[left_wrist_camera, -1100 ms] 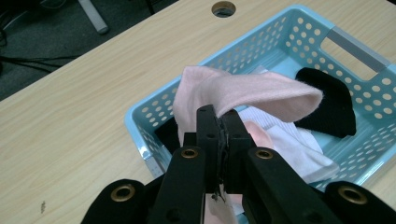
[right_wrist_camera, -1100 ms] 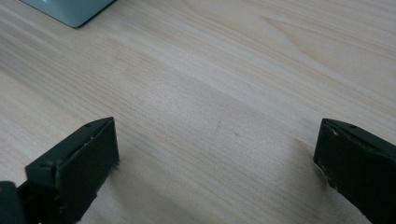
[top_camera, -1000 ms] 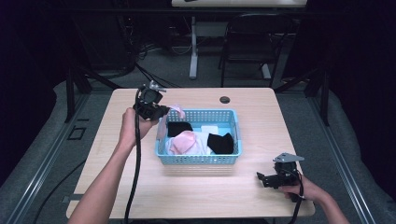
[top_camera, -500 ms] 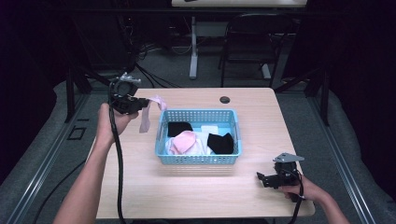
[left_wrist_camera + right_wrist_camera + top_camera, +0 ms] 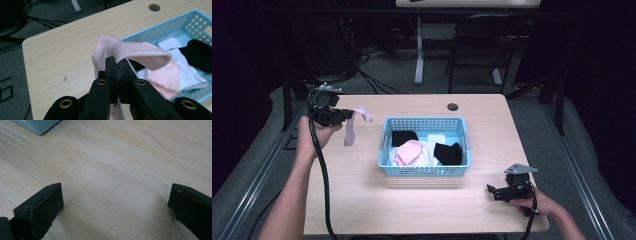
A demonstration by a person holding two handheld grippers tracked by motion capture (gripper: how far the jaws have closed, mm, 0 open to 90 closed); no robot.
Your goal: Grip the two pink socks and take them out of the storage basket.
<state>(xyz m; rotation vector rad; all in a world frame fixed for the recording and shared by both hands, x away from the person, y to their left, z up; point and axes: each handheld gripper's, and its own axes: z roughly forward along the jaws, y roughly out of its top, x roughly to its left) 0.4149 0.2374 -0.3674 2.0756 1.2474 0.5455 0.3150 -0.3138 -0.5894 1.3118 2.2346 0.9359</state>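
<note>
Wooden table [image 5: 362,200] with blue basket [image 5: 424,170] mid-table; left gripper [image 5: 343,116] clamped on pink sock [image 5: 349,131], held left of basket; right gripper [image 5: 493,191] wide apart, empty, right of basket; several clothes left inside, probably.

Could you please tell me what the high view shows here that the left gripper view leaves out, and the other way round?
High view alone: the right gripper resting open low on the table near its front right corner, the person's forearms, and the chair beyond. Left gripper view alone: the left gripper seen close, its jaws pinched shut on the pink sock. Both share the blue basket of socks, the sock lifted clear of it, and the table's round cable hole.
</note>
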